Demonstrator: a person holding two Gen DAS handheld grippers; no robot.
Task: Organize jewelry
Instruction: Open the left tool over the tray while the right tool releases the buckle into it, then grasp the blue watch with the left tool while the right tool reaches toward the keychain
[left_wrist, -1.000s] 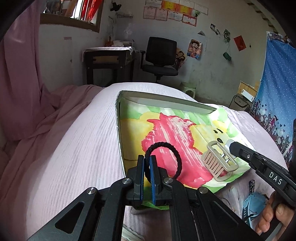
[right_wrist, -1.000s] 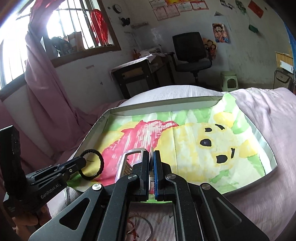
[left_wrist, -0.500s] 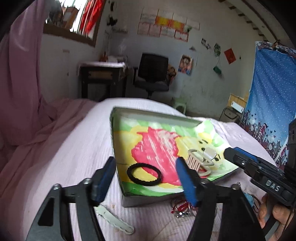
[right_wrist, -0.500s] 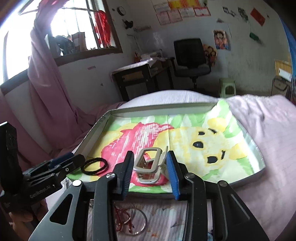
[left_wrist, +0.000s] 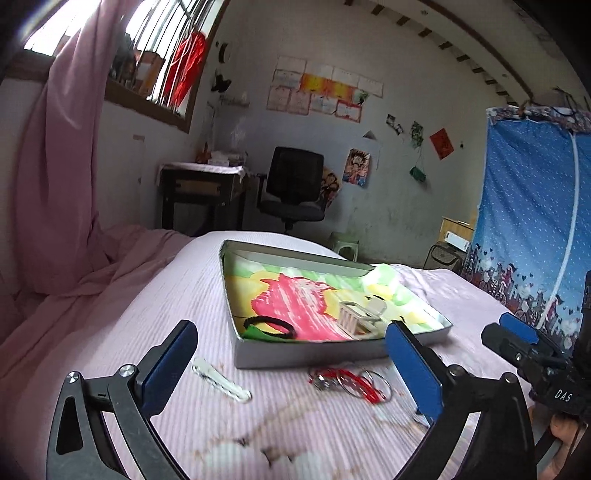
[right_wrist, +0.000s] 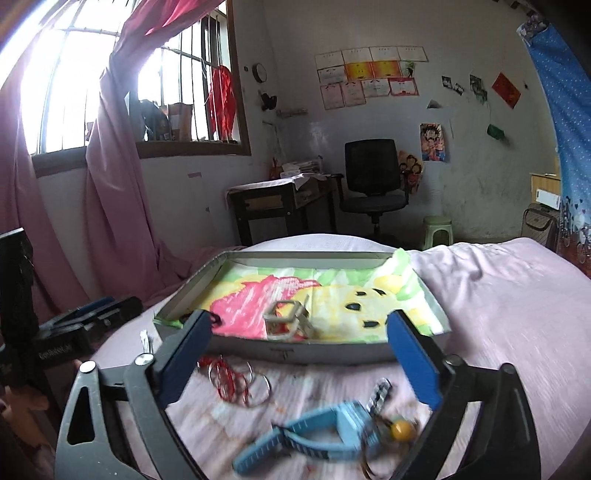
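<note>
Both my left gripper (left_wrist: 291, 365) and right gripper (right_wrist: 306, 354) are opening wide, empty; I'd approach the red bangles (right_wrist: 236, 376), lower centre, squarely.

Setting: home bedroom. Evidence: bed (left_wrist: 155, 332) under pink ribbed sheet; pink curtains (right_wrist: 110, 184) at barred window (right_wrist: 74, 92); dark desk (right_wrist: 273, 206) with black office chair (right_wrist: 373, 184); certificates (right_wrist: 369, 74) and cartoon posters (right_wrist: 432, 142) on plaster wall; blue fabric wardrobe (left_wrist: 535, 229); green plastic stool (right_wrist: 437, 230).
</note>
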